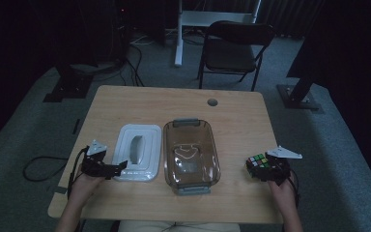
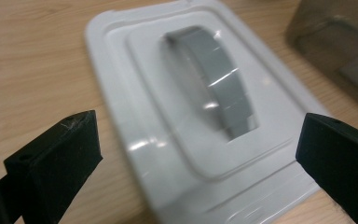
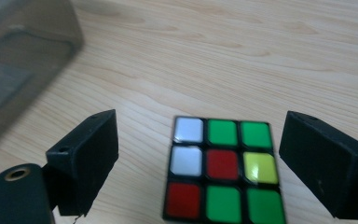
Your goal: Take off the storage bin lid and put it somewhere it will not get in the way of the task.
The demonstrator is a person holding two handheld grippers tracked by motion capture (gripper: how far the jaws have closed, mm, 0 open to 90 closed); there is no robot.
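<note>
The puzzle cube (image 3: pixel 223 170) is seen near the table's (image 1: pixel 125 101) right edge, between the wide-open jaws of the right gripper (image 3: pixel 198 168) without being pressed, while the white lid (image 2: pixel 191 116), left of the clear container (image 1: pixel 191 154), is faced by the wide-open left gripper (image 2: pixel 198 158).

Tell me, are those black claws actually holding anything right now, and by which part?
Nothing is held. The right gripper stands open around the puzzle cube, its jaws clear of the cube's sides. The left gripper is open over the white lid.
</note>
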